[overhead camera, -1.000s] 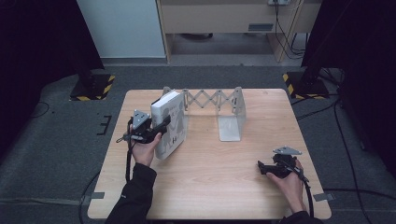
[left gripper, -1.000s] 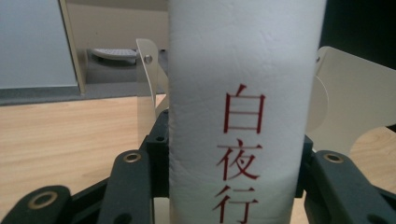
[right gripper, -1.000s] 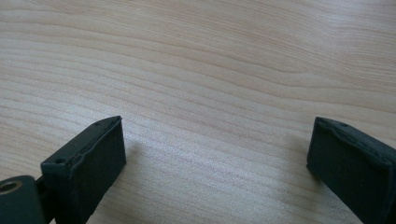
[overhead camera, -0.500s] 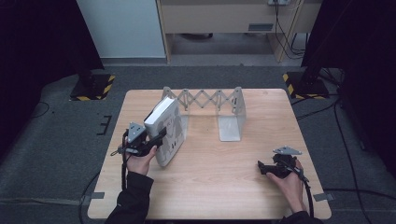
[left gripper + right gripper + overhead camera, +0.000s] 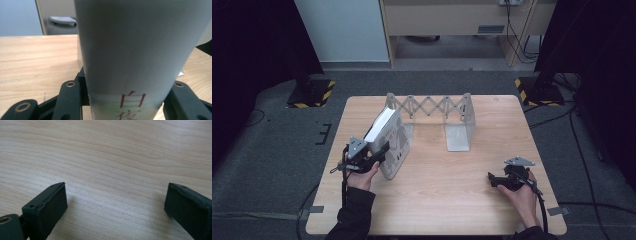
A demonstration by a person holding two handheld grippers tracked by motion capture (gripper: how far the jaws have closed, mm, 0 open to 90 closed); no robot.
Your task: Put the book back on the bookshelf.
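Observation:
A thick white book [image 5: 389,142] stands tilted on the left half of the wooden table [image 5: 447,205], its top leaning toward the rack behind it. My left gripper [image 5: 379,150] is shut on its spine end. In the left gripper view the pale spine [image 5: 135,50] with red characters sits clamped between both black jaws. My right gripper [image 5: 492,180] rests low over the table at the right front, and in the right gripper view [image 5: 116,202] its jaws stand wide apart over bare wood.
A grey metal expanding book rack [image 5: 437,107] stands at the back middle of the table, with an upright end plate [image 5: 462,130] at its right. Dark floor and cables surround the table; a cabinet stands beyond.
The left hand has drawn the book toward the table's front left and slightly down, and the book now leans more. The right hand has stayed put.

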